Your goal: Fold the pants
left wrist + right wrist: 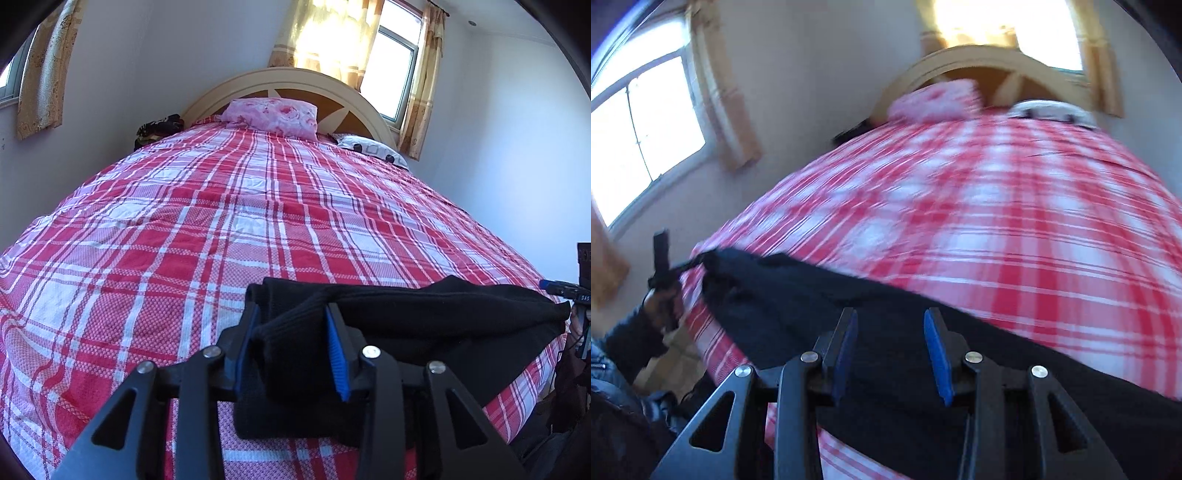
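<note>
Soft, limp black knit pants (388, 317) on the red plaid bed (221, 206) would sag, so pinch layered edges; left gripper (291, 347) fingers straddle a fold unclamped, right gripper (890, 354) fingers apart, empty.

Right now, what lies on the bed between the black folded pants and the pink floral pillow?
Only bare red-and-white plaid bedspread lies between the black folded pants and the pink floral pillow; the left wrist view shows it clearly.

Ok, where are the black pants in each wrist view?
Left wrist: black pants bottom centre to right, near bed edge, a fold between the left gripper pads.
Right wrist: pants band across the bottom, lower left to right.
Shared landmark: pink floral pillow at the headboard.
</note>
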A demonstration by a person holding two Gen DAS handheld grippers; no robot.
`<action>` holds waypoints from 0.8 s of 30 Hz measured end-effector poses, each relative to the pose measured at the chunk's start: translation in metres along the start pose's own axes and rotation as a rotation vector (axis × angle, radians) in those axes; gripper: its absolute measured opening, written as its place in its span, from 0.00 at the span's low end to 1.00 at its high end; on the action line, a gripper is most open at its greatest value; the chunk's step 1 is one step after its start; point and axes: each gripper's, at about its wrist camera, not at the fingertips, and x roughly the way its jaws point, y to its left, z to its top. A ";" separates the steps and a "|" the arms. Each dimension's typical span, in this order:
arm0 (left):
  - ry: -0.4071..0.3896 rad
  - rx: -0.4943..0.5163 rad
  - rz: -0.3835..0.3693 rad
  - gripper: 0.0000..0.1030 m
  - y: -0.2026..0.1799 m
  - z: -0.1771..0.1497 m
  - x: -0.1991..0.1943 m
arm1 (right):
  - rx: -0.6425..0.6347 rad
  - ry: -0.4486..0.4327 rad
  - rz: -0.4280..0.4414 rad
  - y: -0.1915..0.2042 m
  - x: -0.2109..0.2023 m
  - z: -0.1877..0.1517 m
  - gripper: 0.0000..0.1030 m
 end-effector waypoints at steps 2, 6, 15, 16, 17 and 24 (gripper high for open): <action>0.004 0.010 0.004 0.38 0.000 0.000 0.000 | -0.054 0.058 0.044 0.021 0.031 0.001 0.39; 0.013 0.045 0.019 0.38 -0.001 -0.002 -0.001 | -0.159 0.156 0.087 0.048 0.078 0.007 0.39; -0.010 0.080 0.002 0.36 -0.005 0.000 -0.003 | -0.227 0.280 0.159 0.052 0.117 0.014 0.38; -0.013 0.085 -0.001 0.34 -0.006 0.000 -0.003 | -0.222 0.281 0.162 0.051 0.118 0.015 0.38; -0.015 0.090 0.000 0.31 -0.007 0.000 -0.003 | -0.219 0.281 0.164 0.050 0.117 0.015 0.38; -0.023 0.115 0.006 0.19 -0.013 0.001 -0.008 | -0.259 0.312 0.169 0.059 0.120 0.009 0.06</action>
